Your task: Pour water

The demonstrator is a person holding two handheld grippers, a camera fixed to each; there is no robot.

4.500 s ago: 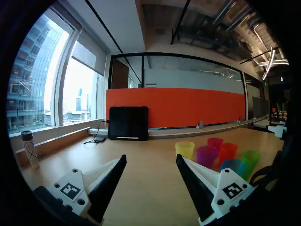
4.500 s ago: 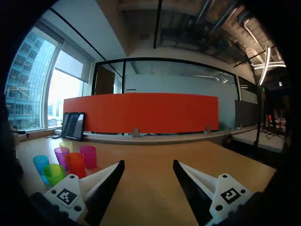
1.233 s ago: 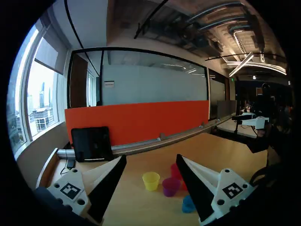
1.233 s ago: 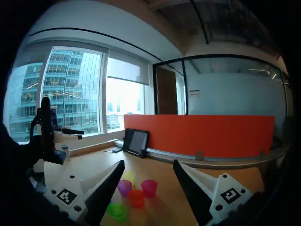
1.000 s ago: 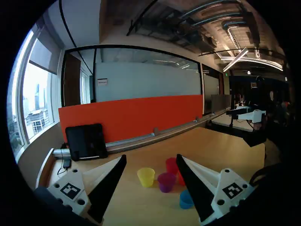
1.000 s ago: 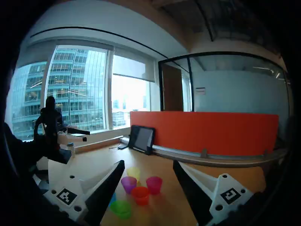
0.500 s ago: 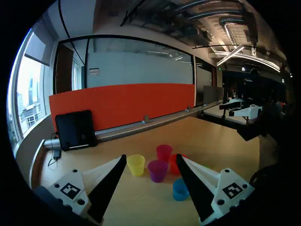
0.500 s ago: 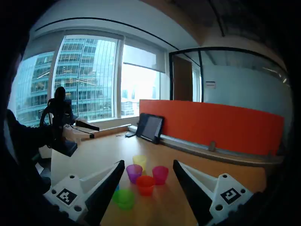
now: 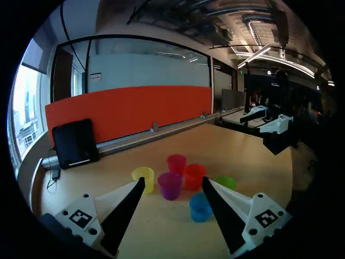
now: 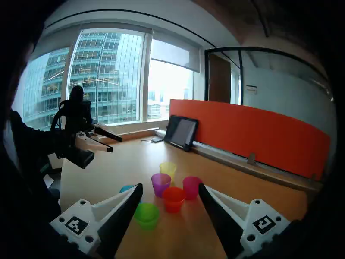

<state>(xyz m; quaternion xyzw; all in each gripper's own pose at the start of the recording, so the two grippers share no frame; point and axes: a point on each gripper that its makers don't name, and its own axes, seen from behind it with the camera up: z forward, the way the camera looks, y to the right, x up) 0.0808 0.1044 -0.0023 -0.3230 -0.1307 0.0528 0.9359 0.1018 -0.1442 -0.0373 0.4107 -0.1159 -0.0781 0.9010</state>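
Hovering above the pale wooden desk (image 9: 241, 155), the left tongs (image 9: 171, 180) stand wide apart and empty. The right tongs (image 10: 169, 186) gape just as wide with nothing between them. The task's things are six small translucent plastic cups (image 10: 160, 183), clustered on the desk ahead of both.

In the left gripper view the purple plastic cup (image 9: 169, 185) sits at the centre. Around it are the yellow plastic cup (image 9: 143, 178) at 9 o'clock, the pink plastic cup (image 9: 176, 164) at 12, the orange plastic cup (image 9: 194, 176) at 2, the green plastic cup (image 9: 225, 182) at 3 and the blue plastic cup (image 9: 200, 207) at 5. Whether any of them holds water cannot be told from here, as the tinted walls hide the level.

Such cups look light, thin-walled and a little springy. A hard squeeze would likely buckle one, and a nudge could slide or topple it. The safest hold is probably across the middle of the wall, below the rim. An outer cup such as the blue or green one is the easier pick, since the neighbours stand close.

The desk looks smooth and bare. At 10 o'clock a black tablet (image 9: 75, 142) leans against a long orange partition (image 9: 129, 108). In the right gripper view tall windows (image 10: 86, 77) face glass towers.
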